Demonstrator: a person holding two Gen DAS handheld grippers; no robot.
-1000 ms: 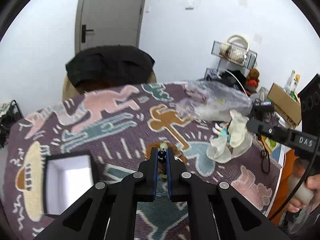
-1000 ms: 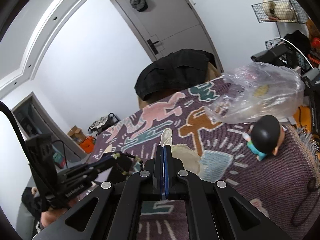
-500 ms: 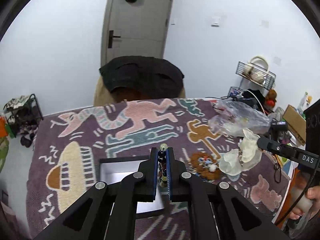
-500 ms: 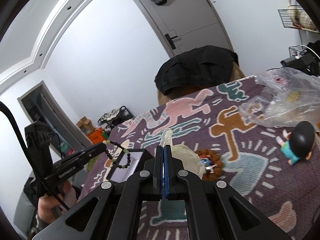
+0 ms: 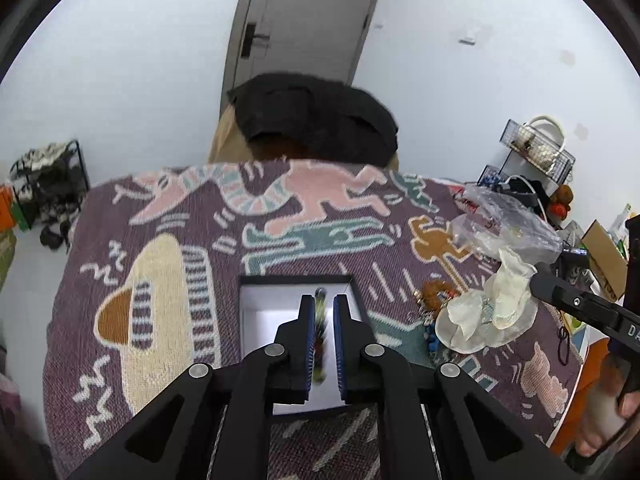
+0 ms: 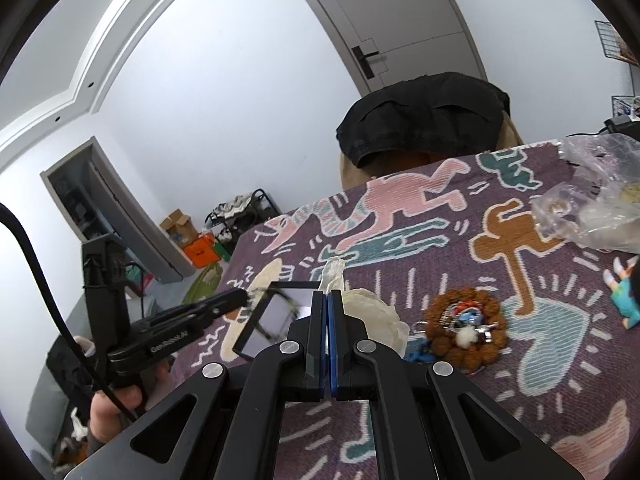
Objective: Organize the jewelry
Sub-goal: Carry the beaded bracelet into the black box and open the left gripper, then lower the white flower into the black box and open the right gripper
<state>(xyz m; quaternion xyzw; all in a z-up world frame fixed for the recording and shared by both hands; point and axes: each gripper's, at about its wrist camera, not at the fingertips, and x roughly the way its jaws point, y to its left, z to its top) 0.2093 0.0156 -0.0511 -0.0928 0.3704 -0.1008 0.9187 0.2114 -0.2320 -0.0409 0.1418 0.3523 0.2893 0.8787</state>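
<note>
- The beaded bracelet (image 5: 320, 328) between the left gripper's (image 5: 320, 312) just-parting jaws is a motion-blurred streak; its beads cannot be told apart, nor whether the pads touch it.
- The black box (image 6: 256, 332) is partly hidden behind the right gripper's (image 6: 328, 300) fingers in the right wrist view.
- The figurine (image 6: 626, 296) is cut off by the frame edge at 3 o'clock.
- The person's hand (image 5: 604, 420) at 4 o'clock is cropped.
- The clear bag's (image 5: 508, 228) contents are too small to tell.
</note>
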